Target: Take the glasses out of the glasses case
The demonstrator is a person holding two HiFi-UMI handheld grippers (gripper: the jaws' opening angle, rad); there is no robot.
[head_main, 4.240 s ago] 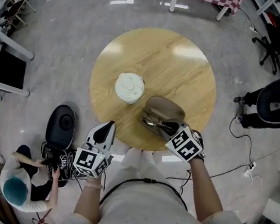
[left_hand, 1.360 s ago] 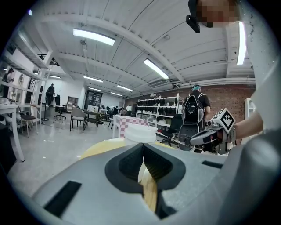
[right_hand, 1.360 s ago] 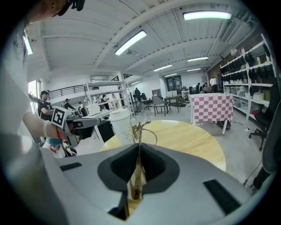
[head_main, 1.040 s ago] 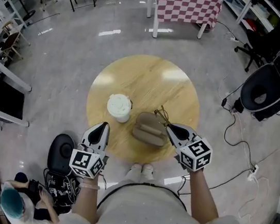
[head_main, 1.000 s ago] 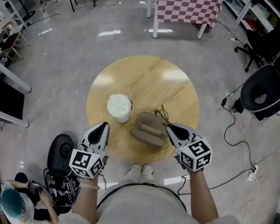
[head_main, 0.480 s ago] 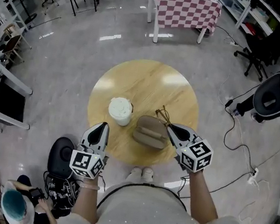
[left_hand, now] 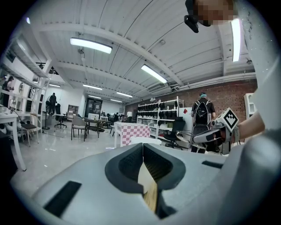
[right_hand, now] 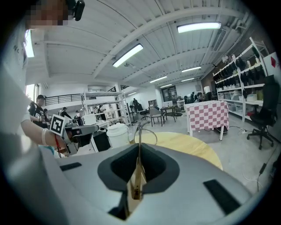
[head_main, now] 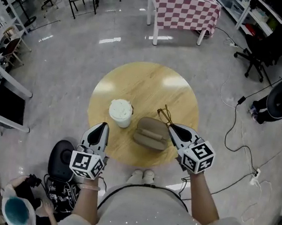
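A brown glasses case lies on the round wooden table, near its front edge. My right gripper hovers just right of the case, shut on one temple of the thin-framed glasses, which stick out past the fingertips above the table. In the right gripper view the glasses rise from between the closed jaws of the right gripper. My left gripper hangs at the table's front-left edge, shut, with nothing between its jaws. In the left gripper view the left gripper faces the table.
A white lidded container stands on the table left of the case. A checked-cloth table stands beyond. A black stool and a crouching person are at lower left. Cables run over the floor at the right.
Four seconds ago the right gripper was at the open case with the glasses inside; now it holds them outside the case. Over the last second both grippers kept still.
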